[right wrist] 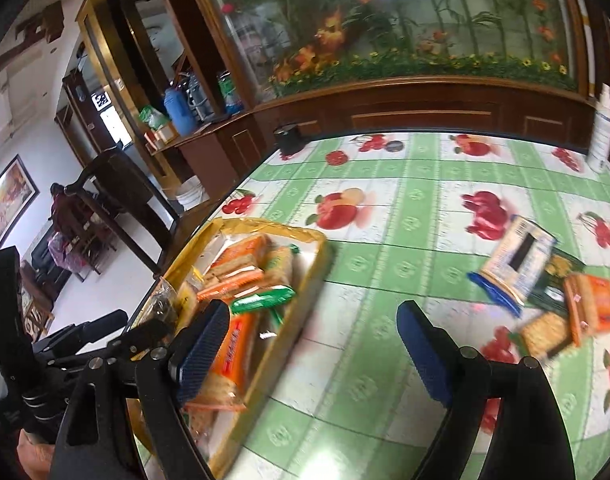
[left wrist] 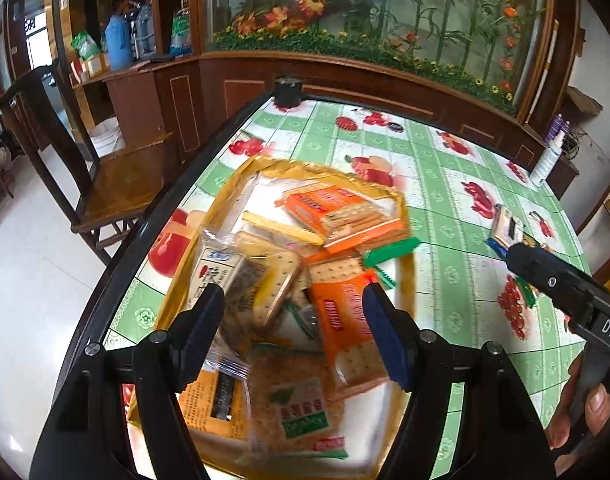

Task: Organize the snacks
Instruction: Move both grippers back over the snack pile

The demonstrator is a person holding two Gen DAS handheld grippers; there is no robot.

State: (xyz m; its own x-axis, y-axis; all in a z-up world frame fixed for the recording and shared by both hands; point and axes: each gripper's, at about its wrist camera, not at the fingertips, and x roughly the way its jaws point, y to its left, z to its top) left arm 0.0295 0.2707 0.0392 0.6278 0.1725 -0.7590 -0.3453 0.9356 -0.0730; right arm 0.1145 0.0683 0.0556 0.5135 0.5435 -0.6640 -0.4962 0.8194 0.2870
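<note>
A gold tray (left wrist: pixel 405 280) near the table's left edge holds several cracker packets: orange ones (left wrist: pixel 341 208), a green-labelled one (left wrist: pixel 301 408) and a clear-wrapped one (left wrist: pixel 233 272). My left gripper (left wrist: pixel 293 328) hovers open and empty over the tray. My right gripper (right wrist: pixel 317 344) is open and empty over the tablecloth, just right of the tray (right wrist: pixel 305 280). Loose packets lie to the right: a blue-and-white one (right wrist: pixel 513 264), a green one (right wrist: pixel 561 280) and an orange one (right wrist: pixel 593 304). The blue-and-white packet also shows in the left wrist view (left wrist: pixel 505 228).
The table (right wrist: pixel 385 280) has a green checked fruit-print cloth. A black jar (left wrist: pixel 287 92) stands at the far edge and a white bottle (right wrist: pixel 603 128) at the far right. A wooden chair (left wrist: pixel 105 184) stands at the left side, a flower cabinet behind.
</note>
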